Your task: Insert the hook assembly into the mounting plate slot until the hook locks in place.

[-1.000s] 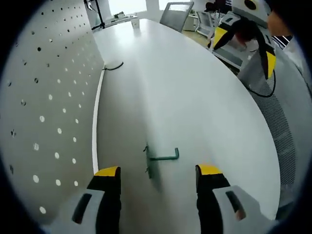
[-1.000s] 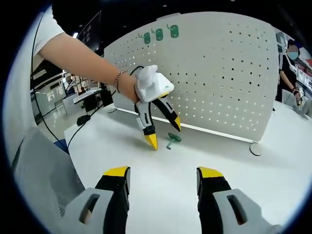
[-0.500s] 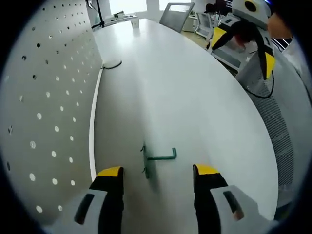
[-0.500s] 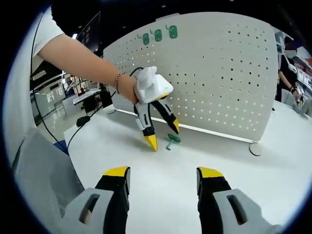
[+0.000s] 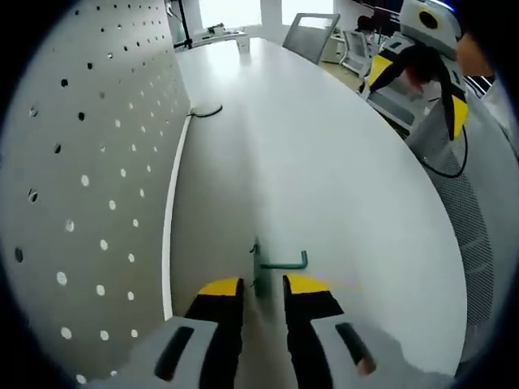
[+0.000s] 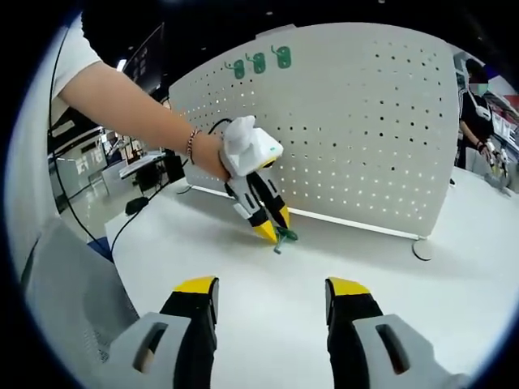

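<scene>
Hook assembly (image 5: 276, 263) lay on the white counter (image 5: 340, 170) beside the pegboard (image 6: 357, 121), left gripper (image 5: 261, 285) fingers pinched on its plate. Right gripper (image 6: 272, 284) hung open. A firm, square grip would help before lifting.

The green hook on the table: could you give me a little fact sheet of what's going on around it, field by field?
hook: green hook lying on the white table, near the pegboard's foot
left gripper: jaws closed in around the hook's plate end; firm hold cannot be told
right gripper: open, held back from the hook, holding nothing
pegboard: white pegboard standing upright on the table
already hung: three green hooks near the pegboard's top edge
task state: hook not yet in the pegboard
</scene>
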